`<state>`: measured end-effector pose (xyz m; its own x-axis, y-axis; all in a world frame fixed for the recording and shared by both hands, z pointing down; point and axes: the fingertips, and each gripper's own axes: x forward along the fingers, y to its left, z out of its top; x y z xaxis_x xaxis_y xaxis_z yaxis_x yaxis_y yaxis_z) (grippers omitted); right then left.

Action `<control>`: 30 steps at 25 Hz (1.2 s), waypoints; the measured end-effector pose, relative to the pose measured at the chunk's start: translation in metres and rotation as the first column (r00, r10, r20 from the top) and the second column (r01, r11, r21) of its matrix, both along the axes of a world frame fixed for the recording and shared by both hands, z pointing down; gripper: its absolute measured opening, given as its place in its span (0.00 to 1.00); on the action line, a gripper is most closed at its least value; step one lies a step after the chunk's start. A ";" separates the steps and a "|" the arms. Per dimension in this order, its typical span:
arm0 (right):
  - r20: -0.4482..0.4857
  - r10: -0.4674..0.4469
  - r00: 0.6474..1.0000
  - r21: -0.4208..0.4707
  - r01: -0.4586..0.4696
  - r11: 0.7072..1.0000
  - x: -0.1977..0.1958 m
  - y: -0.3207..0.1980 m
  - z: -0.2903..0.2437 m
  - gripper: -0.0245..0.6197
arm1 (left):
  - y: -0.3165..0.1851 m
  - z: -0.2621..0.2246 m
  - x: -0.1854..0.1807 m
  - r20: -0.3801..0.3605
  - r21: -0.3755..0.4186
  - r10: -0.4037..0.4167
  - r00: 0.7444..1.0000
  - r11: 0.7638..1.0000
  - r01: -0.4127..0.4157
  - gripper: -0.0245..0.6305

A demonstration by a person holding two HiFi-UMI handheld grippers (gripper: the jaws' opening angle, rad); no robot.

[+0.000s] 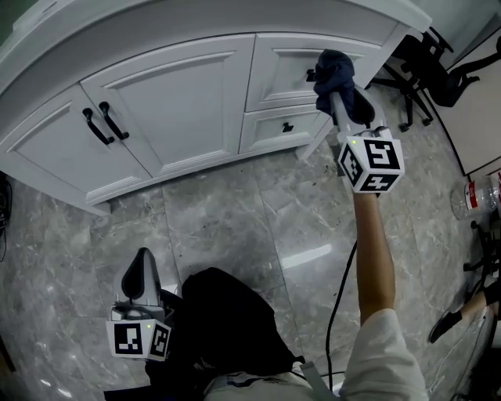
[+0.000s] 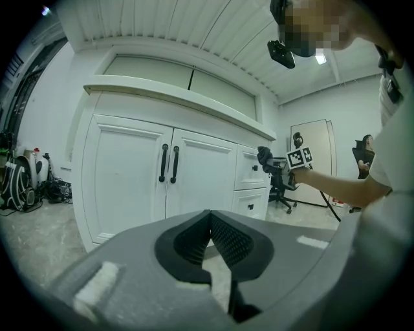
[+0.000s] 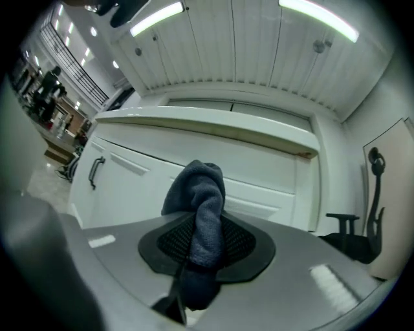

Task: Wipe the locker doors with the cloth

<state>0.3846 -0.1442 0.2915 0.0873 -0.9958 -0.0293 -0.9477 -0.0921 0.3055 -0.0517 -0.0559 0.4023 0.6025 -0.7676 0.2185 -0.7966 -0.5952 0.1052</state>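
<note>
Right gripper point(image 1: 335, 98) clamped on the dark blue cloth point(image 1: 335, 69), a bunched wad sticking out past the tips. In the right gripper view the cloth point(image 3: 200, 194) runs lengthwise down the slot between the jaws, long axis along the gripper point(image 3: 204, 239).

Cloth is up at the upper drawer front point(image 1: 286, 70), right end of the white cabinet point(image 1: 196, 23). It looks pressed to the panel, but contact isn't certain from this angle.

The locker doors point(image 1: 168, 102), a pair with black handles point(image 1: 106, 124), lie to the left of the cloth in the head view, with the lower drawer point(image 1: 283, 125) just below it. Right arm is stretched out and much nearer the cabinet, so the wipe likely sweeps left across the doors from here.

Left gripper point(image 1: 142, 270) is held low by the person's body, well back from the cabinet, jaws together with nothing between them point(image 2: 210, 242), pointing at the doors point(image 2: 165, 171).

Doors and both drawers are closed, so no contents show
</note>
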 end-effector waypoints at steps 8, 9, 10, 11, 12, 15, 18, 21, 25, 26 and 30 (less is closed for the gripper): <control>0.046 -0.213 0.976 -0.158 0.218 0.963 -0.106 -0.046 0.100 0.19 | 0.006 -0.001 -0.001 0.015 -0.001 0.002 1.000 1.000 -0.002 0.04; 0.055 -0.206 0.977 -0.166 0.212 0.963 -0.106 -0.054 0.106 0.19 | 0.005 -0.001 -0.002 0.018 -0.001 -0.001 1.000 1.000 0.001 0.04; 0.070 -0.194 0.979 -0.169 0.203 0.964 -0.103 -0.062 0.110 0.19 | 0.005 -0.001 -0.003 0.021 -0.001 -0.005 1.000 1.000 0.005 0.04; 0.086 -0.182 0.979 -0.168 0.195 0.966 -0.099 -0.068 0.112 0.19 | 0.005 -0.001 -0.003 0.023 -0.001 -0.007 1.000 1.000 0.007 0.04; 0.101 -0.176 0.979 -0.167 0.191 0.967 -0.096 -0.074 0.113 0.19 | 0.004 0.000 -0.003 0.024 -0.002 -0.009 1.000 1.000 0.009 0.04; 0.112 -0.177 0.978 -0.170 0.194 0.966 -0.088 -0.078 0.113 0.19 | 0.003 0.002 -0.001 0.027 -0.005 -0.005 1.000 1.000 0.005 0.04; 0.129 -0.127 0.983 -0.169 0.148 0.974 -0.064 -0.075 0.114 0.19 | 0.002 0.004 0.003 0.031 -0.011 0.003 1.000 1.000 -0.002 0.04; 0.131 -0.072 0.989 -0.182 0.096 0.979 -0.033 -0.070 0.113 0.19 | 0.003 0.005 0.006 0.031 -0.015 0.006 0.999 1.000 -0.006 0.04; 0.088 0.008 0.996 -0.225 0.012 0.974 0.015 -0.060 0.114 0.19 | 0.001 0.007 0.005 0.033 -0.017 0.004 0.999 1.000 -0.004 0.04; 0.075 0.029 0.997 -0.233 -0.011 0.972 0.028 -0.058 0.113 0.19 | 0.001 0.008 0.006 0.033 -0.018 0.005 0.999 1.000 -0.004 0.04; 0.035 0.111 0.993 -0.252 -0.099 0.963 0.075 -0.049 0.111 0.19 | 0.003 0.007 0.007 0.027 -0.021 0.006 1.000 1.000 -0.006 0.04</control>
